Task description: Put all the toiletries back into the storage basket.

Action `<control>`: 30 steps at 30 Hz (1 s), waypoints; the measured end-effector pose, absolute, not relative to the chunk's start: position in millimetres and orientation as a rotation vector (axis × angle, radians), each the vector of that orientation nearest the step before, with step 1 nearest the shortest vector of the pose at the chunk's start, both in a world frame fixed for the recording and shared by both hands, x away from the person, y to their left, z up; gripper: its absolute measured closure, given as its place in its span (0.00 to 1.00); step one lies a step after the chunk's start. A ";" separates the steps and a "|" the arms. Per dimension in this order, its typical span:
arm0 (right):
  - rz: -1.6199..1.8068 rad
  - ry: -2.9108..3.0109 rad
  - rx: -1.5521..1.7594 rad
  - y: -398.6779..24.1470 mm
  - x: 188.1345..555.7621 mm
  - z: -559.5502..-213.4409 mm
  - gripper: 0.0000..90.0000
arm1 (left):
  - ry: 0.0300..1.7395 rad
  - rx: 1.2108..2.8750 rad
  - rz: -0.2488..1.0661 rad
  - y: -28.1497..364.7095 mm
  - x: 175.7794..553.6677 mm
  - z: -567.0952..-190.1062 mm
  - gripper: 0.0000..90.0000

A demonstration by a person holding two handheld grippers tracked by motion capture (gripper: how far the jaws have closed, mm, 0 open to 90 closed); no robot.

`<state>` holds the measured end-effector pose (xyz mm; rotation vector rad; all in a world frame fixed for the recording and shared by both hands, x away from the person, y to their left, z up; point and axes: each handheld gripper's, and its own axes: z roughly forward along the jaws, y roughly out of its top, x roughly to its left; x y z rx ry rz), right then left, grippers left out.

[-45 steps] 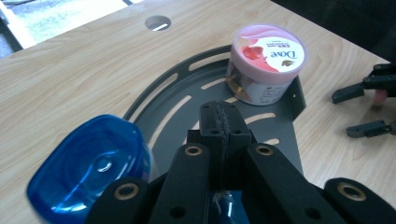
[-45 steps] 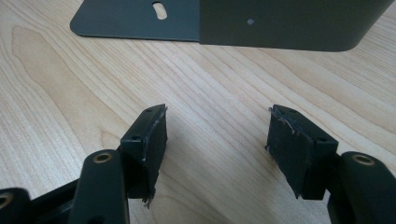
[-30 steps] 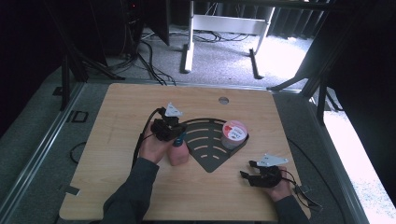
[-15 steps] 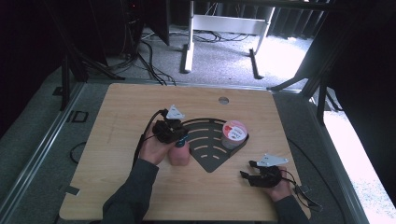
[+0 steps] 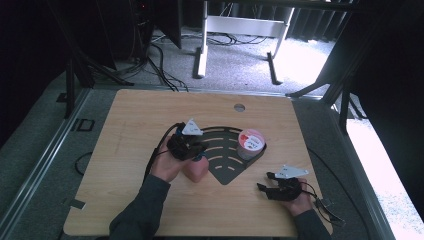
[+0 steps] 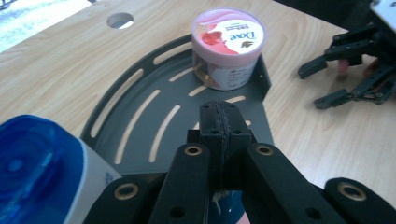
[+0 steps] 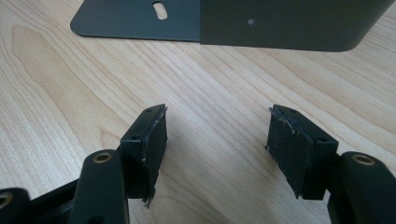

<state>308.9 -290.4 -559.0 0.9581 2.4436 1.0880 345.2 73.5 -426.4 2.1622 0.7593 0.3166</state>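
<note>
Over the near edge of the dark slotted tray, the left claw hangs with its two jaws pressed flat together and nothing caught between them. Just beside it, at the tray's near-left side, stands the pinkish bottle with its blue cap; in the left gripper view that cap sits close by the jaws on their left, but the jaws do not clasp it, and whether the gripper body brushes the bottle cannot be told. Across the tray, tucked into its far right corner against the raised wall, stands the pink-lidded tub, upright and untouched. Down at the tabletop's near right, well apart from the tray's things, the right claw sits low over bare wood with its jaws spread wide and nothing in the gap, the tray's outer wall facing it just ahead.
</note>
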 end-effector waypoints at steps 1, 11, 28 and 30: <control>1.088 2.443 0.958 -290.4 309.0 -559.0 0.42 | 0.755 2.155 0.310 73.0 343.9 -427.0 0.99; 1.088 2.444 0.957 -290.4 309.0 -559.0 0.41 | 0.807 2.103 0.343 75.3 341.7 -430.7 0.62; 1.088 2.446 0.956 -290.3 308.9 -559.0 0.41 | 0.841 2.083 0.319 77.7 337.8 -438.9 0.40; 1.088 2.446 0.955 -290.3 309.0 -559.0 0.41 | 0.843 2.084 0.319 77.7 337.5 -440.0 0.40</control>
